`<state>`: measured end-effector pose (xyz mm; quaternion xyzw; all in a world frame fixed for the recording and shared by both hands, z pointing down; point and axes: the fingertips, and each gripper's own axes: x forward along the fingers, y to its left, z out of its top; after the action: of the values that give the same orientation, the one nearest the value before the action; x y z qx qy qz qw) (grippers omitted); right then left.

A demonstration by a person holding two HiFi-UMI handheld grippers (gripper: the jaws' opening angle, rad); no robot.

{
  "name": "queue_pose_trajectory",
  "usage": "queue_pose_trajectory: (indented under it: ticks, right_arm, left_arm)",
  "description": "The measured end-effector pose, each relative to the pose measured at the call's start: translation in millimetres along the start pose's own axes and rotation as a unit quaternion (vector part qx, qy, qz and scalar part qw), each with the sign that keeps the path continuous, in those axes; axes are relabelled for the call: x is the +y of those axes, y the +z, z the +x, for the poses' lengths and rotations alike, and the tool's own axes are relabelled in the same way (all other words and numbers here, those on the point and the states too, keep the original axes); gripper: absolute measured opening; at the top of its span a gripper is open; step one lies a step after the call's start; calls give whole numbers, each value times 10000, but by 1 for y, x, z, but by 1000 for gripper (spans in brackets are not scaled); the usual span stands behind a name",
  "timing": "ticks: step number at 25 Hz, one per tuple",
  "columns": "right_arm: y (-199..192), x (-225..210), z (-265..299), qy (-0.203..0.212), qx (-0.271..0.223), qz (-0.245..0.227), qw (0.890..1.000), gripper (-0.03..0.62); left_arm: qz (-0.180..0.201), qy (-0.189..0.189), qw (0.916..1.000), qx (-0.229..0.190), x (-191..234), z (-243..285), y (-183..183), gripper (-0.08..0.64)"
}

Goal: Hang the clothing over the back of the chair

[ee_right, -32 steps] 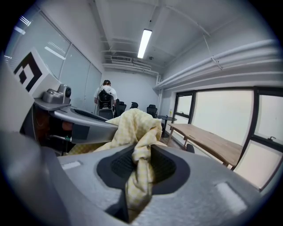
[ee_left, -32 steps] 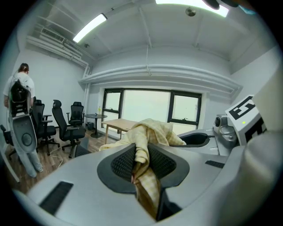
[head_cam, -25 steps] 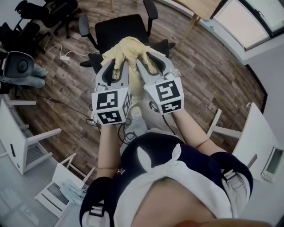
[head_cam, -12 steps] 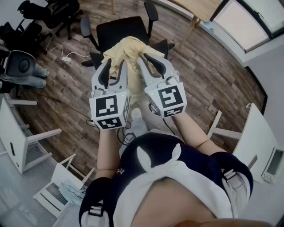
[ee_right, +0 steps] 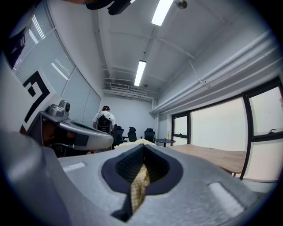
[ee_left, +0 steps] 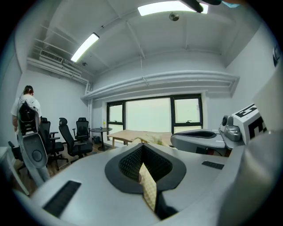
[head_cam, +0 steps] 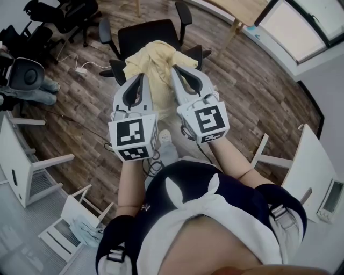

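The pale yellow clothing [head_cam: 153, 59] lies bunched over the back of the black office chair [head_cam: 148, 35]. In the head view my left gripper [head_cam: 141, 79] and right gripper [head_cam: 180, 71] reach side by side into its near edge. The left gripper [ee_left: 141, 152] is closing, its pads pressed together on a strip of the yellow fabric [ee_left: 148, 190]. Likewise the right gripper [ee_right: 142, 151] is closing and pinches a fold of the fabric [ee_right: 139, 184]. Both point about level. The cloth hides most of the chair's back.
More black office chairs [head_cam: 64, 13] stand at the far left, beside a seated person's legs [head_cam: 45, 88]. A power strip and cable [head_cam: 80, 70] lie on the wood floor. White tables [head_cam: 21, 172] flank me, one [head_cam: 314, 161] on the right. A wooden table [ee_left: 132, 134] stands by the windows.
Both grippers stood open around the bunched clothing; now both are shut on its fabric. They have shifted slightly up and toward me.
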<state>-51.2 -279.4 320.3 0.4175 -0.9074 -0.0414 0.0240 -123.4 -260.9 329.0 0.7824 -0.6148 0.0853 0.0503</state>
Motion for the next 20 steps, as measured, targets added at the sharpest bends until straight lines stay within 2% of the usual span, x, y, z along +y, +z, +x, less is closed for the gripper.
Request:
queue_pose_trajectory:
  ticks: [4,13,20]
  right_arm:
    - [-5,5,-13,4,83,-34,10000,-2]
    - [-6,18,-47,101,119,-118,9998,-2]
    - [-4,27,-68,163,108,-147,9997,-2]
  left_arm:
    - [15,135,9999,71,-9,-12,-2,6]
    - [-108,-13,9999,-48,-41,-39,-9,6]
    - [-202,-91,9997,138,-57,-59,-17,6]
